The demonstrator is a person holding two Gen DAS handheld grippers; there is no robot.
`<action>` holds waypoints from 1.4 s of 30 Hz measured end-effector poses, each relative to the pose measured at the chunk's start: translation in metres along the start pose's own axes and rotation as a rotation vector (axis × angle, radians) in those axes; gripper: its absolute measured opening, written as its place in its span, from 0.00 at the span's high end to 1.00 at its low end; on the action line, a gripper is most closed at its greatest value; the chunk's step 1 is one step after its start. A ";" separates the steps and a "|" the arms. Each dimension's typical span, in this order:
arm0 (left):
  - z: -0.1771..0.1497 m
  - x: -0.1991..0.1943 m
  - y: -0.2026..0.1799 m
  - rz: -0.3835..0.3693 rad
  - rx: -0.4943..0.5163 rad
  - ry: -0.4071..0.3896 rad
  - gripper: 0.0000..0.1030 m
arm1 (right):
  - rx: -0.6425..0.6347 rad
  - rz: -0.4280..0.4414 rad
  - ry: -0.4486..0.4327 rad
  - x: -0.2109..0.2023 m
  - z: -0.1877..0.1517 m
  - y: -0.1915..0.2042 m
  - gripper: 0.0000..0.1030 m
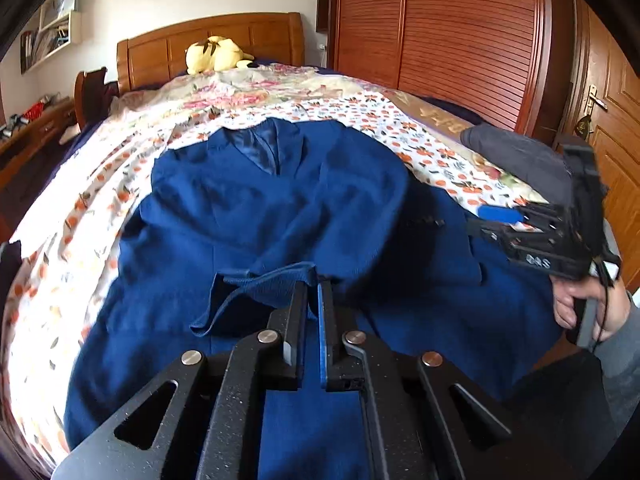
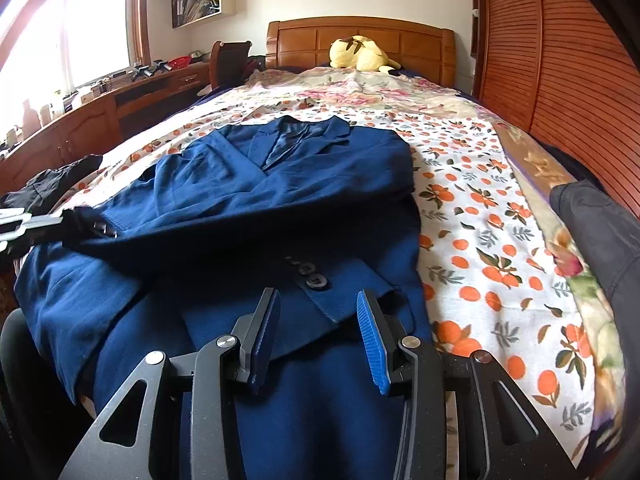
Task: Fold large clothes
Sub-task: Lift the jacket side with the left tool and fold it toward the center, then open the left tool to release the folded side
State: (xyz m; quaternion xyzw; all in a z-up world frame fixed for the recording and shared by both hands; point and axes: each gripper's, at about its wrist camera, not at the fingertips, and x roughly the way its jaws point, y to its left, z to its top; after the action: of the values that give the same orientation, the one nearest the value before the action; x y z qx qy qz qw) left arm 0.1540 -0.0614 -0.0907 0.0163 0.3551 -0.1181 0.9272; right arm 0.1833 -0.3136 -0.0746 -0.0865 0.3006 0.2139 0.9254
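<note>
Right now a large navy-blue woven suit jacket (image 1: 256, 200) lies spread over the white bedsheet printed with oranges (image 1: 380, 116), filling the centre of both wrist views, its collar and shiny lining pointing toward the top of the frame and the wooden headboard (image 1: 224, 36). At the bottom centre of the left wrist view, the left gripper (image 1: 313, 292) is clenched on a bunched strip of the jacket's edge, which stands raised off the cloth below and trails to the lower left. At the bottom centre of the right wrist view, the right gripper (image 2: 318, 316) hovers over the jacket's lower front, its blue-padded fingers (image 2: 372, 340) parted with nothing between them, just below a row of dark round buttons (image 2: 314, 276). From the left camera that right gripper appears at the right edge, gripped by a person's hand (image 1: 592, 308). A yellow plush toy (image 1: 216, 54) rests against the headboard, and a dark grey folded garment (image 1: 516, 156) lies at the right, beside a reddish slatted wardrobe (image 1: 440, 32).
</note>
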 end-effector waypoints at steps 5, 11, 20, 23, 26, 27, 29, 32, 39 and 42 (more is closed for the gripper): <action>-0.011 -0.015 -0.001 -0.061 0.007 -0.012 0.90 | -0.009 0.002 0.006 0.010 0.006 0.007 0.60; -0.012 -0.026 0.013 0.000 0.014 -0.051 0.50 | -0.007 0.008 -0.002 0.016 0.012 0.012 0.60; -0.017 0.017 0.055 0.085 -0.037 0.017 0.47 | -0.017 0.005 0.014 0.027 0.013 0.017 0.60; -0.023 0.038 0.071 0.079 -0.084 0.075 0.47 | -0.014 0.006 0.016 0.028 0.014 0.016 0.60; -0.028 0.048 0.078 0.050 -0.118 0.104 0.48 | -0.011 0.007 0.021 0.029 0.014 0.016 0.60; -0.029 0.049 0.079 0.043 -0.122 0.107 0.50 | -0.011 0.007 0.022 0.030 0.015 0.016 0.60; -0.030 0.050 0.079 0.033 -0.124 0.111 0.63 | -0.012 0.008 0.022 0.030 0.015 0.017 0.60; -0.030 0.049 0.078 0.023 -0.115 0.115 0.97 | -0.015 0.008 0.026 0.031 0.014 0.018 0.60; -0.006 -0.002 0.083 0.068 -0.119 -0.069 0.97 | -0.014 0.007 0.030 0.032 0.013 0.018 0.60; 0.002 -0.010 0.079 0.106 -0.078 -0.086 0.97 | -0.015 0.007 0.031 0.033 0.013 0.018 0.60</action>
State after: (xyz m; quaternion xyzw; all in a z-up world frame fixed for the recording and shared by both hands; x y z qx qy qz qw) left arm 0.1663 0.0177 -0.0865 -0.0061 0.3181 -0.0554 0.9464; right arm 0.2061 -0.2823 -0.0839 -0.0960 0.3137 0.2179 0.9192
